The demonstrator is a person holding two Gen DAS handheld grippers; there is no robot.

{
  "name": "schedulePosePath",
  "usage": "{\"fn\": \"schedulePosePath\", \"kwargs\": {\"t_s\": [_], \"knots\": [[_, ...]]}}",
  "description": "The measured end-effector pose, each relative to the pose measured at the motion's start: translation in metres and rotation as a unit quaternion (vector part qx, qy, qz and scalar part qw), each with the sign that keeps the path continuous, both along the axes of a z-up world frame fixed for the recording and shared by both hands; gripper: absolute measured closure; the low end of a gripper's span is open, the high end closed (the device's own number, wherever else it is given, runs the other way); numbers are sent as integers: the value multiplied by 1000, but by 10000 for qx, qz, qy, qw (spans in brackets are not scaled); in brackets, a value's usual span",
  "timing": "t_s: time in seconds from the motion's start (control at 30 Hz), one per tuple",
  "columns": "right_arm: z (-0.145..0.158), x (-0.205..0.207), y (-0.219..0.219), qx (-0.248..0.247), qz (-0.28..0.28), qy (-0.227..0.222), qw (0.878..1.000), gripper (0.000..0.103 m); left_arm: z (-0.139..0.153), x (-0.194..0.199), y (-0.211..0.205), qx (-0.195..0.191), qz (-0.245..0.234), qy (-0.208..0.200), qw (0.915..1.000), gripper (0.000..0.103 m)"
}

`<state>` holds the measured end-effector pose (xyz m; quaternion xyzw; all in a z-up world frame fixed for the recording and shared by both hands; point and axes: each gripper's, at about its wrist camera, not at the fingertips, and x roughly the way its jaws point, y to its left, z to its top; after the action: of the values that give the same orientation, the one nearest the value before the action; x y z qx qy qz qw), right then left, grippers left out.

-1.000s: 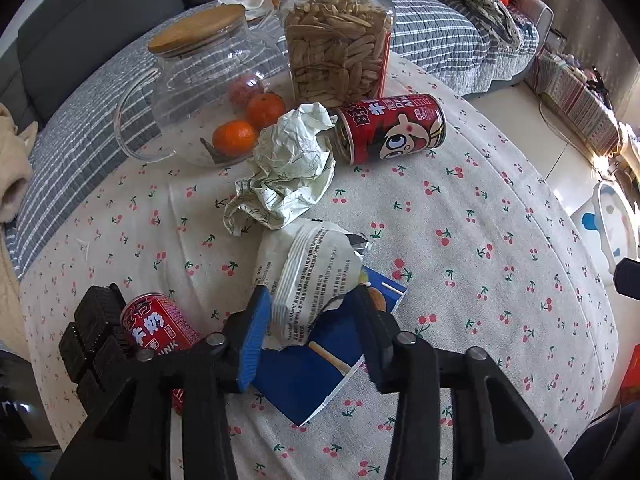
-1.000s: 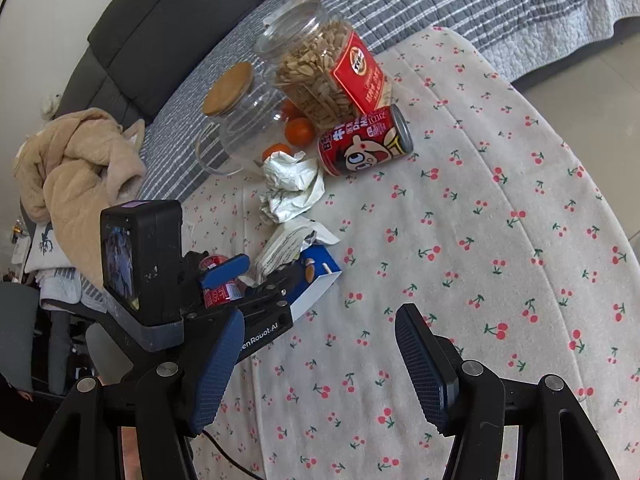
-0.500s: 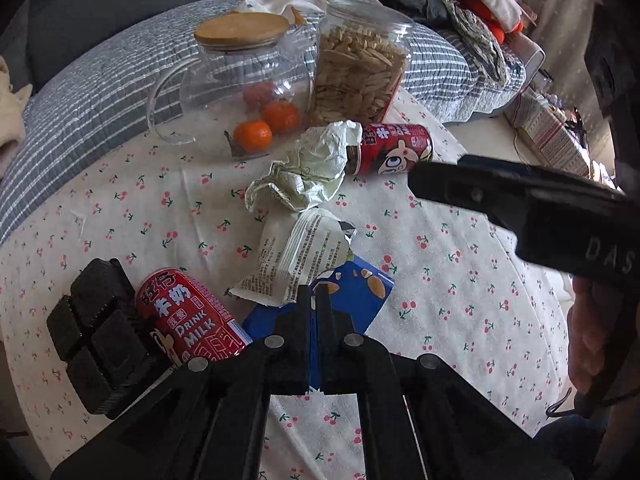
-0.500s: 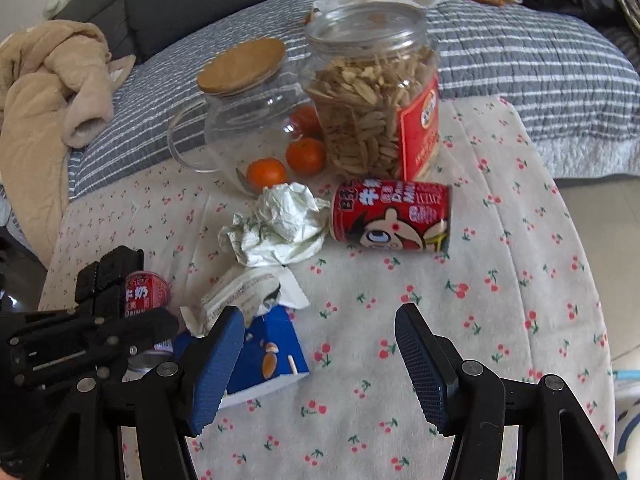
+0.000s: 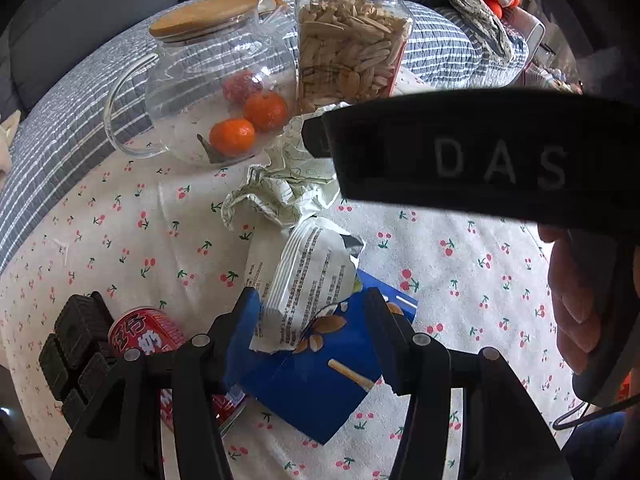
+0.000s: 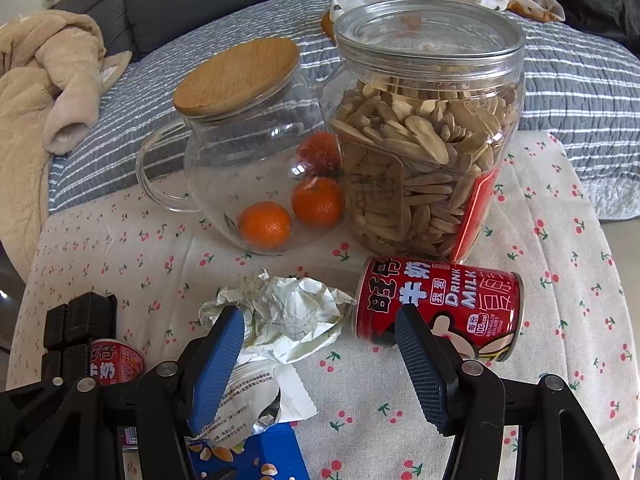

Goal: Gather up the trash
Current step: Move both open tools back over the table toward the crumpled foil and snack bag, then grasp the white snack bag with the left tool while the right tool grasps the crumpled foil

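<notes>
Trash lies on the cherry-print tablecloth. My left gripper is open, its fingers on either side of a blue snack box and a white wrapper. A red milk can lies to its left. My right gripper is open above a crumpled wrapper, with a second red milk can lying just right of it. The crumpled wrapper also shows in the left wrist view. The right gripper's black body crosses the left wrist view at the upper right.
A glass pitcher with a wooden lid and a jar of seeds stand at the back, with oranges between them. Black blocks sit at the left edge. A striped bed and a beige blanket lie beyond.
My left gripper was open, shut half a second ago, and stands open again around the blue box. My right gripper moved forward over the crumpled wrapper and stayed open.
</notes>
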<state>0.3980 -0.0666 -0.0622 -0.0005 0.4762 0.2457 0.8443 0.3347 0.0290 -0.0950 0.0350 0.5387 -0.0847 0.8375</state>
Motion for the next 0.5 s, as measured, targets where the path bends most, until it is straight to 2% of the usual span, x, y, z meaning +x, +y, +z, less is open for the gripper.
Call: {"fn": "schedulePosePath", "kwargs": {"t_s": [0.07,0.1,0.2,0.27,0.3,0.43,0.5], "knots": [[-2,1,5,-118,123,-57,9998,35,-4,4,1,43,57,-15,10000,47],[-4,2,7,-166,175,-75,9997,35,-5,4,3,-16,61,-46,10000,51],[-6,4,9,-181,261,-135,9994,35,-4,6,7,0,114,-121,9999,80],[-8,5,11,-136,334,-154,9992,35,-3,5,12,-95,167,-147,9997,86],[-9,5,14,-152,394,-176,9990,35,-2,5,14,-94,206,-149,9996,103],[-14,3,26,-261,639,-318,9971,37,7,3,16,-181,185,-163,9995,103],[-17,4,32,-363,704,-363,9962,46,10,-1,16,-187,164,-188,9995,103]]}}
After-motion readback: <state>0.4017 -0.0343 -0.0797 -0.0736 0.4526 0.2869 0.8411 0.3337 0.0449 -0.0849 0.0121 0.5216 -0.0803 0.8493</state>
